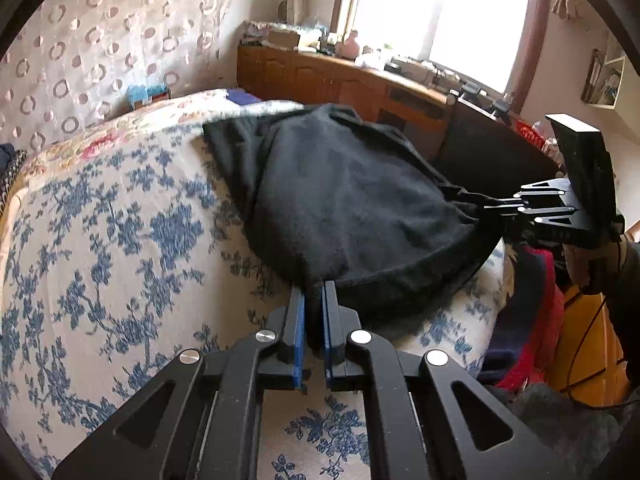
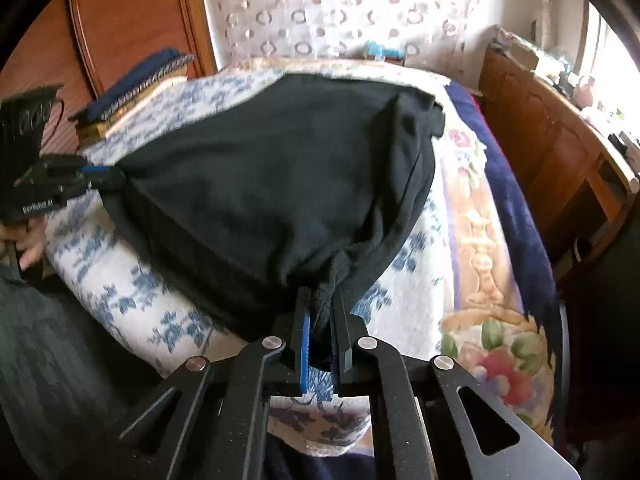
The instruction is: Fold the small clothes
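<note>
A bed covered by a blue-flowered white sheet is seen in a room with a ring-patterned curtain and a wooden cabinet. A black garment is spread on it, its near edge pinched at 2 points by the narrowed left gripper and right gripper.

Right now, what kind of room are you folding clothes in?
Most likely a bedroom. A bed with a blue-flowered cover holds the black garment, a wooden cabinet stands under a bright window, and a patterned curtain hangs behind.
</note>
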Demonstrator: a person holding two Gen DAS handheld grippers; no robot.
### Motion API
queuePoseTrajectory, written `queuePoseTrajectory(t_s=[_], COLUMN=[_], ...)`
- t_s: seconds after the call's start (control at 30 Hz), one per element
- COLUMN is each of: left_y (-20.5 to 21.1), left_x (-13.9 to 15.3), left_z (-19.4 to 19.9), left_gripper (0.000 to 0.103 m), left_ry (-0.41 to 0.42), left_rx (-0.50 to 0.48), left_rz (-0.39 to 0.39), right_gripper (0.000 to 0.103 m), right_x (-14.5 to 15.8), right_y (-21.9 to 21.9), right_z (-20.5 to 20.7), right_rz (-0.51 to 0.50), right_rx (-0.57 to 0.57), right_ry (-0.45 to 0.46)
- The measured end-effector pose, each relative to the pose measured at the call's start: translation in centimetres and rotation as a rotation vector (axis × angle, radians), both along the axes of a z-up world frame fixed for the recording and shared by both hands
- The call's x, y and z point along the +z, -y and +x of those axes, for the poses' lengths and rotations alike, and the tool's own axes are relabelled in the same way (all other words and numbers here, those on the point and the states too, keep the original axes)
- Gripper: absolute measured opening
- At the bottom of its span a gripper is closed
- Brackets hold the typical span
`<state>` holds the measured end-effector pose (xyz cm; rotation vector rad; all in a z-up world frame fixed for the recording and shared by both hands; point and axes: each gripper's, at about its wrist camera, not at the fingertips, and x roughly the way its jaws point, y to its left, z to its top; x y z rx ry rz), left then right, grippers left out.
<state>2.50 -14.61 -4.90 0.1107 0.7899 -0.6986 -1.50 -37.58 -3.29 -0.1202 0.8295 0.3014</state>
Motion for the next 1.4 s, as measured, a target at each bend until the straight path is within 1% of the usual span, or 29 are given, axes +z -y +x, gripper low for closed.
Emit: queuePoseTrajectory(t_s=[0.17, 0.27, 0.33, 0.43, 0.57, 0.63, 0.73, 0.8, 0.9, 0.97, 1.03, 1.07, 1.17, 1.23, 1.33, 1.4], left_y=[0.0, 0.0, 0.1, 0.5, 1.4, 1.7, 1.8, 2.0, 2.5, 2.7, 2.7, 2.8, 2.3, 1.5, 0.7, 0.3], left_x=[2.7, 4.5, 5.5, 6.4, 6.9, 7.0, 6.7, 6.3, 5.5, 5.0, 4.4, 4.2, 4.0, 4.0, 4.1, 3.9], left_z=[1.0, 2.6, 4.4, 6.9, 10.4, 12.4, 14.8, 15.5, 16.7, 17.6, 17.7, 17.5, 16.6, 15.7, 14.5, 13.7], left_gripper=[0.008, 0.008, 0.008, 0.008, 0.008, 0.008, 0.007, 0.007, 0.007, 0.007, 0.007, 0.007, 0.007, 0.007, 0.007, 0.007], left_ry=[0.057, 0.081, 0.089, 0.106, 0.112, 0.102, 0.068, 0.053, 0.039, 0.016, 0.005, 0.003, 0.000, -0.010, -0.013, -0.012], left_rx=[0.011, 0.019, 0.028, 0.046, 0.066, 0.083, 0.110, 0.106, 0.101, 0.107, 0.106, 0.103, 0.096, 0.091, 0.080, 0.069], left_rz=[-0.039, -0.059, -0.070, -0.068, -0.056, -0.056, -0.066, -0.059, -0.040, -0.041, -0.032, -0.026, -0.027, -0.046, -0.062, -0.064], right_gripper=[0.006, 0.006, 0.006, 0.006, 0.005, 0.005, 0.005, 0.005, 0.005, 0.005, 0.005, 0.005, 0.005, 0.005, 0.005, 0.005], right_x=[2.4, 3.7, 4.6, 5.8, 7.3, 7.7, 7.5, 6.9, 6.4, 6.7, 7.1, 6.8, 7.2, 7.9, 8.7, 8.5], right_y=[0.5, 0.6, 0.8, 1.5, 1.8, 1.6, 1.4, 1.4, 0.9, 1.2, 1.5, 1.5, 0.9, 1.2, 1.5, 1.6], right_z=[-0.5, -0.4, 0.1, 1.2, 3.2, 4.4, 6.1, 7.3, 8.4, 9.3, 10.9, 11.4, 12.0, 11.1, 7.7, 5.2], right_rz=[0.021, 0.033, 0.043, 0.086, 0.123, 0.114, 0.105, 0.122, 0.060, 0.056, 0.049, 0.049, 0.041, 0.084, 0.128, 0.157], right_rx=[-0.021, -0.034, -0.043, -0.072, -0.101, -0.102, -0.096, -0.091, -0.064, -0.057, -0.069, -0.064, -0.065, -0.062, -0.053, -0.059], right_ry=[0.091, 0.149, 0.188, 0.245, 0.312, 0.333, 0.334, 0.309, 0.293, 0.284, 0.261, 0.244, 0.220, 0.207, 0.203, 0.176])
